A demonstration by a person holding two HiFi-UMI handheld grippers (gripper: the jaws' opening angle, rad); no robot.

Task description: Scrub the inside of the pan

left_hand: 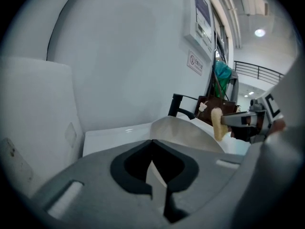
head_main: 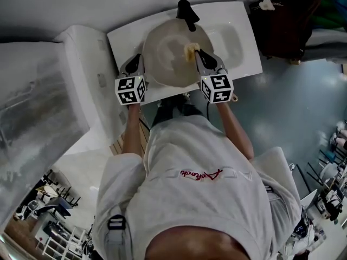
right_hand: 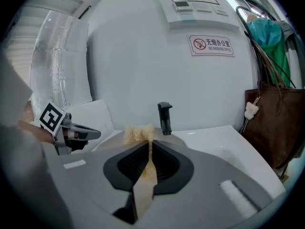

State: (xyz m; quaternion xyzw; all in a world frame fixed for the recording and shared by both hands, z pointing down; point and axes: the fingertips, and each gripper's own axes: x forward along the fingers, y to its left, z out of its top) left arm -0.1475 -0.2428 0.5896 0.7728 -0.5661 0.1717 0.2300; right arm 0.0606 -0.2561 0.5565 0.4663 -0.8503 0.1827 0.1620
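The person stands at a white sink (head_main: pixel 241 47) in the upper middle of the head view, with a black tap (head_main: pixel 187 12) at its far edge. The pan (head_main: pixel 168 58), pale and round, sits over the sink with its open inside facing up, just below the tap.

The left claw (head_main: pixel 135 65) is at the pan's left rim. In the left gripper view its jaws are closed tight, with the thin edge of the pan (left_hand: pixel 186 130) pinched between them.

The right claw (head_main: pixel 203 56) reaches in from the pan's right side. Its jaws are clamped on a yellowish sponge (right_hand: pixel 138 133), which sticks out past the tips. From above, the sponge (head_main: pixel 191 50) lies over the inside of the pan, right of centre. I can't tell whether it touches the surface.

A dark brown bag (right_hand: pixel 276 123) hangs at the right edge of the right gripper view.
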